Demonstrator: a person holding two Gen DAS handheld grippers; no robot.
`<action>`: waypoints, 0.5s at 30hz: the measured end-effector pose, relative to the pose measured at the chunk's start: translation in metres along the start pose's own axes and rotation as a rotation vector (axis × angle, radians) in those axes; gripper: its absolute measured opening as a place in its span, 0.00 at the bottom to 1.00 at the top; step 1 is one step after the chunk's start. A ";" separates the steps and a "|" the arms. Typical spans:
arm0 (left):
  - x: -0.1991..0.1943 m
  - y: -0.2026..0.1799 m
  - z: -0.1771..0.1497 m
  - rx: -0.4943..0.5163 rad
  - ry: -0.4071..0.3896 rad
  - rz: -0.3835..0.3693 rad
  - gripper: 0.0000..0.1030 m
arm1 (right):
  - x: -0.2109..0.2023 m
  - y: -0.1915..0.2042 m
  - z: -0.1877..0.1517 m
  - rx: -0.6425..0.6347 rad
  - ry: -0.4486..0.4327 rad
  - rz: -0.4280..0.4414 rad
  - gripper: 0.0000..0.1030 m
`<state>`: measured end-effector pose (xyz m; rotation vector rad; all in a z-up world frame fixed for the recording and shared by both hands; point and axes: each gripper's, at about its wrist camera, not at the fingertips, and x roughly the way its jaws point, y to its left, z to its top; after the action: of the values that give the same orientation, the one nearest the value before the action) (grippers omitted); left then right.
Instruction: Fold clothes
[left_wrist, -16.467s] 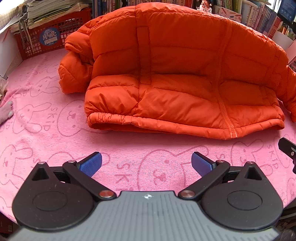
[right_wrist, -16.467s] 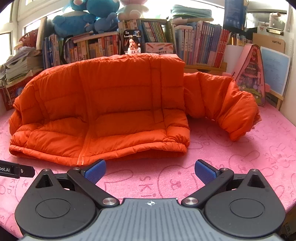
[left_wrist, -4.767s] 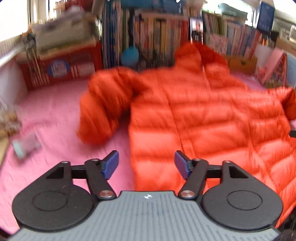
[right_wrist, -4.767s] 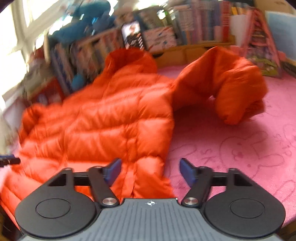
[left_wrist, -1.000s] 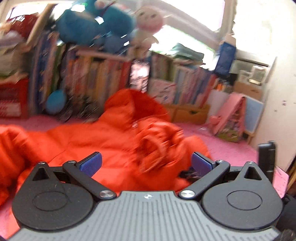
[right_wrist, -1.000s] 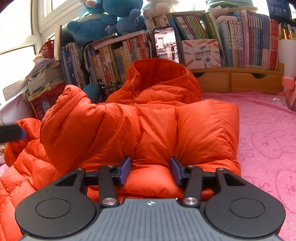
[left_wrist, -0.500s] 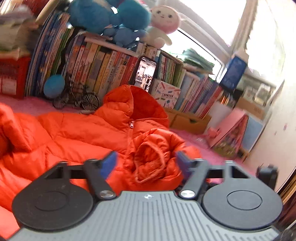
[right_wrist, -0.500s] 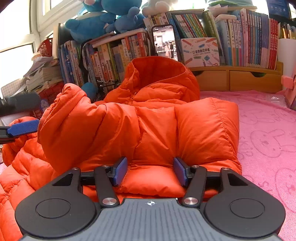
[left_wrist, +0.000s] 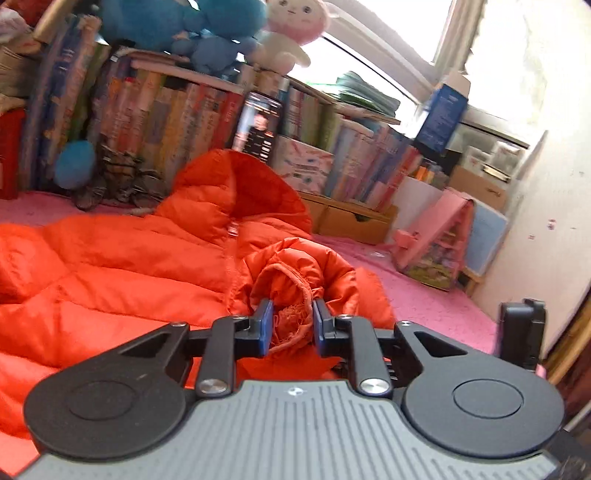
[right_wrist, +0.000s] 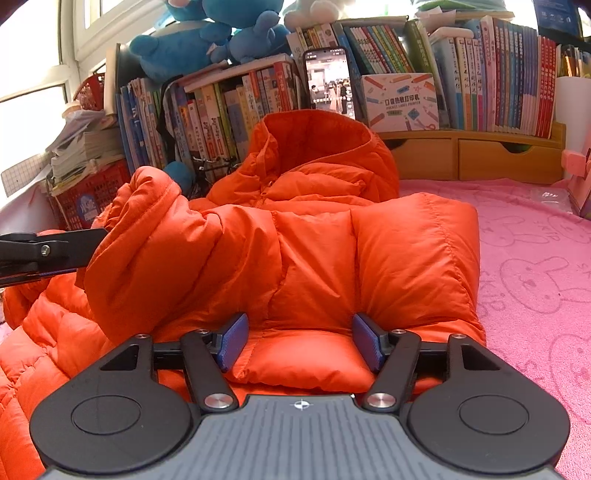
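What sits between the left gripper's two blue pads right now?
The orange jacket's sleeve cuff, its gathered edge bunched between the left gripper pads, seen in the left wrist view.

This is a home, most likely a child's bedroom or study corner. Rows of colourful books (right_wrist: 491, 74) fill a low wooden shelf with small drawers (right_wrist: 476, 158) along the far side. Blue plush toys (right_wrist: 207, 40) and a pink-and-white plush doll (left_wrist: 291, 26) sit on top of the books under a bright window (right_wrist: 33, 59). A red plastic basket (right_wrist: 88, 195) at far left holds stacked papers. A pink towel printed with cartoon rabbits (right_wrist: 535, 280) covers the worktop, and a pink toy house (left_wrist: 439, 243) stands at far right. A phone (right_wrist: 330, 79) leans against the books.
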<state>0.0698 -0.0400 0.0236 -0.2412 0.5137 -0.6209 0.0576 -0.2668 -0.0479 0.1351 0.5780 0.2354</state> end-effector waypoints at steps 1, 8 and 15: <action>0.004 -0.002 -0.001 0.011 0.012 -0.004 0.25 | 0.000 0.000 0.000 -0.001 0.002 0.000 0.64; 0.009 -0.002 -0.002 -0.017 0.012 0.041 0.07 | 0.002 0.001 0.000 -0.011 0.011 0.000 0.70; -0.011 0.026 0.010 -0.110 -0.019 0.097 0.04 | 0.002 0.001 0.000 -0.008 0.010 0.002 0.75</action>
<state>0.0804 -0.0125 0.0270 -0.3244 0.5387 -0.4962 0.0589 -0.2657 -0.0483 0.1268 0.5871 0.2405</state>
